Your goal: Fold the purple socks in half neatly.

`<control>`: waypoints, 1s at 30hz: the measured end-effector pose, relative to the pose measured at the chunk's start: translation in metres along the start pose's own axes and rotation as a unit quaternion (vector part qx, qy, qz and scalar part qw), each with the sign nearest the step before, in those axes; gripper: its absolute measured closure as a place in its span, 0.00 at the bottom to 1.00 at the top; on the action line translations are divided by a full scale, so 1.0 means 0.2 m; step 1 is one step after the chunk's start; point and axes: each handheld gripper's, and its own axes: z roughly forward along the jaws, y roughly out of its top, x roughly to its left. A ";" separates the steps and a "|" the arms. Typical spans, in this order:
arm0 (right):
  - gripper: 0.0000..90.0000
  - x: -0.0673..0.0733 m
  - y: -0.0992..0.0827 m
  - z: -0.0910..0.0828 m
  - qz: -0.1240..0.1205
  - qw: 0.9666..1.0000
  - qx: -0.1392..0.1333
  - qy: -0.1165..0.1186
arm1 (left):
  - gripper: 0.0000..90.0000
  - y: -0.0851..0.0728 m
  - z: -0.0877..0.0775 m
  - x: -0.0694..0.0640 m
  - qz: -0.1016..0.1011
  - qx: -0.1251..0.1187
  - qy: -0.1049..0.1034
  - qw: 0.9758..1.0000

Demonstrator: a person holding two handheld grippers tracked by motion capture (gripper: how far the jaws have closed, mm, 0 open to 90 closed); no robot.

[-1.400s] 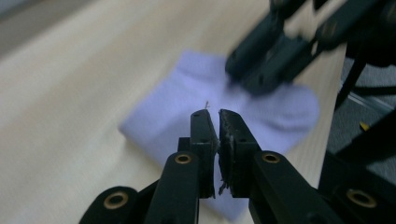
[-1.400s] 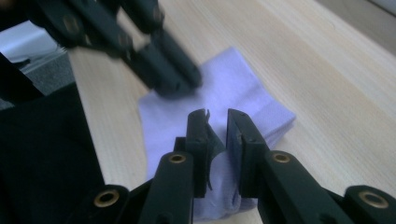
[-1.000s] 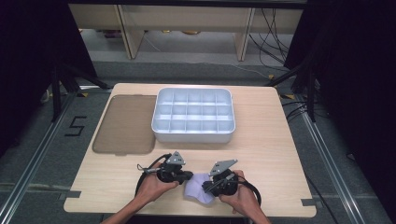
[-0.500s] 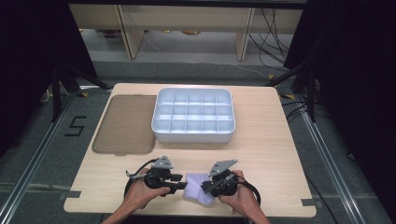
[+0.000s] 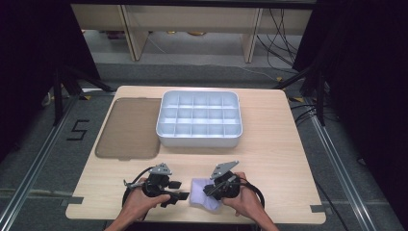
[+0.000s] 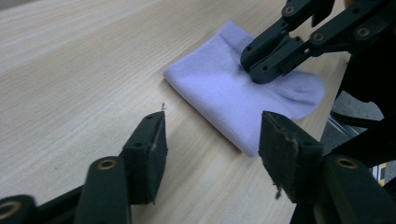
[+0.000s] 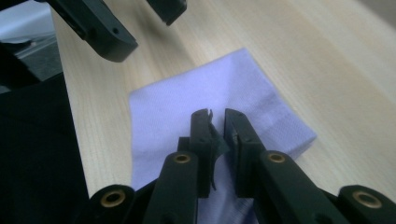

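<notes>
Folded lilac sock point(image 6: 243, 100) lies flat near the table's point(image 5: 269, 159) front edge. Right gripper point(image 7: 217, 123), jaws nearly closed, presses it down, probably anchoring it. Left gripper point(image 6: 212, 140) hovers beside it, jaws spread.

Right gripper point(image 7: 217, 122) fingers nearly closed, seemingly pinching the lilac sock point(image 7: 187, 100).

On your wooden table point(image 5: 269, 144) sits a pale grey compartment tray point(image 5: 199, 120), its cells divided in a grid. Just beside it on its left lies a flat brown translucent lid point(image 5: 129, 128).
</notes>
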 end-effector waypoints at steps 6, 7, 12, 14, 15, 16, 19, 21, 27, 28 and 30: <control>0.93 0.00 -0.02 0.02 0.021 1.000 -0.003 -0.007 | 0.40 0.01 -0.02 0.03 -0.007 0.007 0.001 1.000; 0.93 0.00 -0.01 0.02 0.021 1.000 -0.001 -0.012 | 0.39 0.01 -0.03 0.04 -0.006 0.008 0.001 1.000; 0.93 0.02 -0.01 0.04 0.023 0.999 -0.011 -0.020 | 0.38 0.01 -0.04 0.04 -0.013 0.009 0.005 1.000; 0.93 0.03 -0.01 0.05 0.038 0.999 -0.016 -0.023 | 0.38 0.01 -0.05 0.05 -0.017 0.011 0.006 1.000; 0.93 0.03 0.00 0.05 0.035 0.999 -0.014 -0.027 | 0.38 0.02 -0.05 0.06 -0.018 0.010 0.005 1.000; 0.93 0.03 0.02 0.06 0.038 0.999 -0.016 -0.030 | 0.38 0.03 -0.06 0.07 -0.020 0.007 0.014 1.000; 0.93 0.03 0.04 0.10 0.032 0.998 -0.029 -0.033 | 0.38 0.03 -0.07 0.08 -0.025 0.007 0.017 1.000; 0.93 0.03 0.05 0.10 0.040 0.998 -0.029 -0.038 | 0.39 0.03 -0.08 0.09 -0.021 0.010 0.019 1.000; 0.92 0.03 0.05 0.10 0.037 0.998 -0.031 -0.039 | 0.43 0.02 -0.03 0.08 -0.019 0.024 0.017 0.999; 0.92 0.03 0.05 0.10 0.034 0.998 -0.028 -0.043 | 0.44 0.02 -0.02 0.08 -0.020 0.026 0.019 0.999; 0.92 0.03 0.05 0.11 0.038 0.998 -0.034 -0.047 | 0.46 0.02 0.00 0.07 -0.027 0.028 0.017 0.999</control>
